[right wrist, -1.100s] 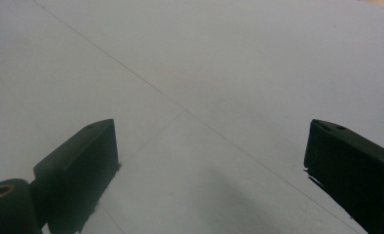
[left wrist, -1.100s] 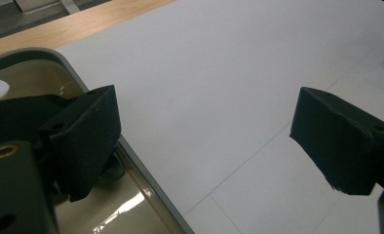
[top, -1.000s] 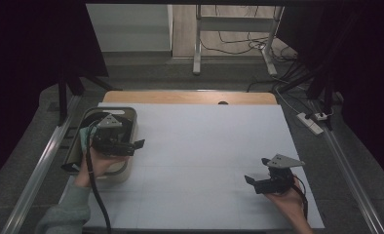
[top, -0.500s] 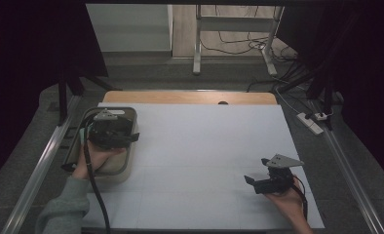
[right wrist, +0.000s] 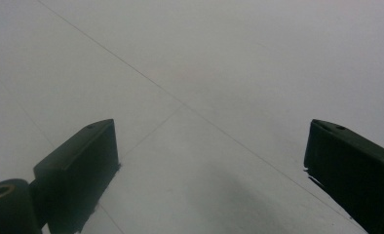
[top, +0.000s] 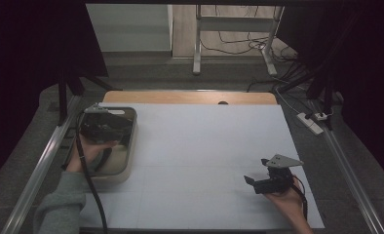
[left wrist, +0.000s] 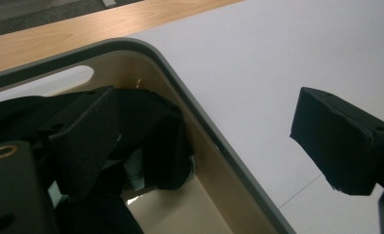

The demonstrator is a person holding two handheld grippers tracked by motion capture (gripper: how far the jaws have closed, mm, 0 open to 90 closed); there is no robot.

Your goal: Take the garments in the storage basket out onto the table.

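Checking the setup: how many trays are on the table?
1: the tray at the table's left edge, under the left gripper. Dark items lie inside; more may be hidden.

Both grippers are black: the left gripper (top: 102, 130) trails a thick black cable, and the right gripper (top: 252, 182) carries a grey three-cornered plate on top. Blocky jaws, with a brass-coloured screw hole beside one (seen in both gripper views). A grey-green sleeve (top: 58, 207) covers the left forearm.
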